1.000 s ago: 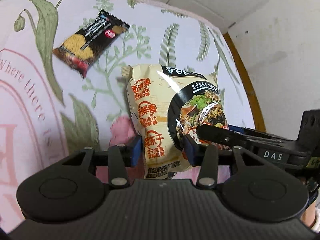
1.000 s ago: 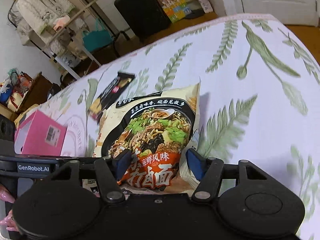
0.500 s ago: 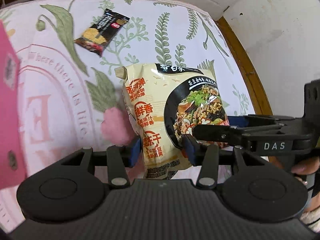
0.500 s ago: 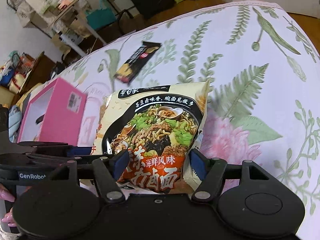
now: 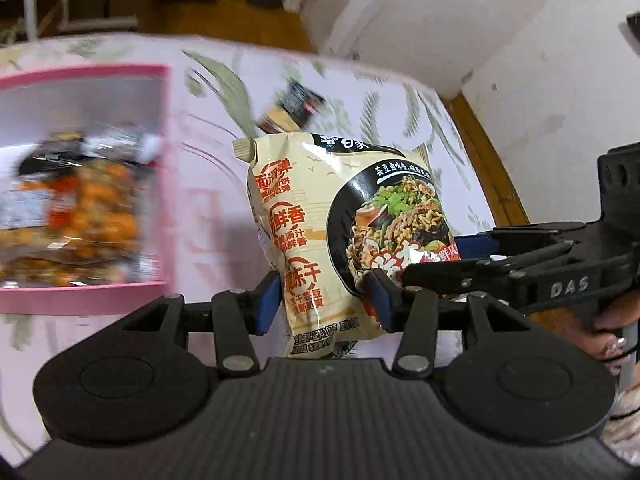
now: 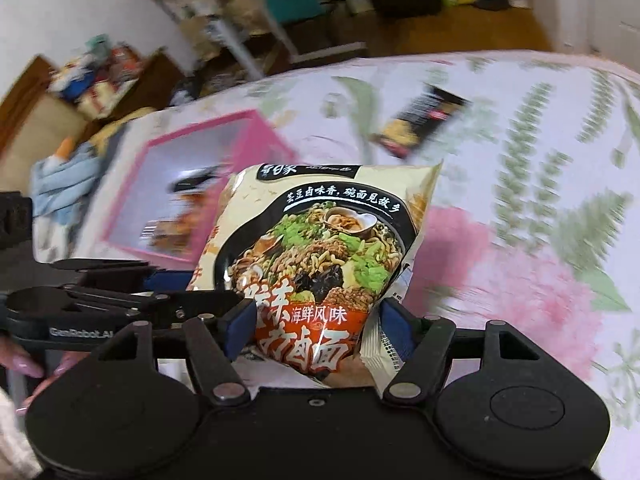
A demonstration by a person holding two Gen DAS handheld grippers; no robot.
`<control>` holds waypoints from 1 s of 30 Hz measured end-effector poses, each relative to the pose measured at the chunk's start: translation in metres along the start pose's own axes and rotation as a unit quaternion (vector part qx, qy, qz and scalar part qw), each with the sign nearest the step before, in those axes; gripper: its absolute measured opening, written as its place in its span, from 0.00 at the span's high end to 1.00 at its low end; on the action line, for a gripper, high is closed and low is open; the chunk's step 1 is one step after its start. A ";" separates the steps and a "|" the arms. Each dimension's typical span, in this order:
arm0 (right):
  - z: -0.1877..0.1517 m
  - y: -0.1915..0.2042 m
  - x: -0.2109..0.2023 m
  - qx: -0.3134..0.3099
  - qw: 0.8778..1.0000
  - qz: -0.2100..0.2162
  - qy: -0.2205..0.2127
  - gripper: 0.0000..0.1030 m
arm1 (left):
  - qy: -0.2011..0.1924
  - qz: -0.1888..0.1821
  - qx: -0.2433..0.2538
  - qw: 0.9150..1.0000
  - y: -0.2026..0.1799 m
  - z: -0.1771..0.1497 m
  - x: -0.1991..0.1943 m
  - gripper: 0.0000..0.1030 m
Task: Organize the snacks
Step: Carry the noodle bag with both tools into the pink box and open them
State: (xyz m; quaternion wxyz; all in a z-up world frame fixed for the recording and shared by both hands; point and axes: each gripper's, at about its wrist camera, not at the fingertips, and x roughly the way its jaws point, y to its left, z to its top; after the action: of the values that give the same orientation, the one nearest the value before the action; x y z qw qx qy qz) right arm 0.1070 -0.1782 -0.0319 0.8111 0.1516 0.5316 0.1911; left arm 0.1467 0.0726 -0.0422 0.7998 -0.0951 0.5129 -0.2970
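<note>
above the floral bedspread [image 6: 560, 160], clear of its surface: one noodle packet [image 6: 320, 248], cream with a black bowl picture and orange lettering, held upright at its lower edge by both tools.
left gripper [image 5: 324, 300]: blue pads narrow-set, pressing the packet's left half.
right gripper [image 6: 316, 328]: blue pads set wider, clamped on the packet's lower right portion; its linkage crosses in from the right in the left wrist view, a hand [image 5: 612, 328] at its handle.
pink box [image 5: 164, 184]: open-topped, on the bedspread to the left of the packet, containing a blurred orange snack bag [image 5: 80, 216].
dark snack packet [image 6: 424, 120]: flat on the bedspread, beyond the noodle packet, apart from the box.
background: wooden floor, white wall, cluttered furniture, all blurred.
</note>
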 end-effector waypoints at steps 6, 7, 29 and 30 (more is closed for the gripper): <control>0.031 0.040 0.020 -0.036 0.998 0.055 -0.012 0.34 | -0.049 0.018 -0.048 0.997 0.054 0.001 -0.042 0.55; 0.037 0.047 0.026 -0.044 0.997 0.061 -0.010 0.35 | -0.053 0.024 -0.052 0.997 0.063 0.003 -0.048 0.55; 0.085 0.161 0.138 -0.134 0.984 0.118 -0.014 0.46 | -0.125 0.301 -0.003 0.945 0.151 0.022 -0.086 0.38; 0.083 0.157 0.129 -0.140 0.983 0.116 -0.022 0.46 | -0.120 0.288 -0.007 0.950 0.149 0.021 -0.088 0.38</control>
State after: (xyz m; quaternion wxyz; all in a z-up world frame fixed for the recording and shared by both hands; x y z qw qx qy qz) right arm 0.2069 0.0176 -0.0331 0.8080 0.1013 0.4610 0.3526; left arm 0.1957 0.2399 -0.0334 0.9062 0.0160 0.4209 -0.0370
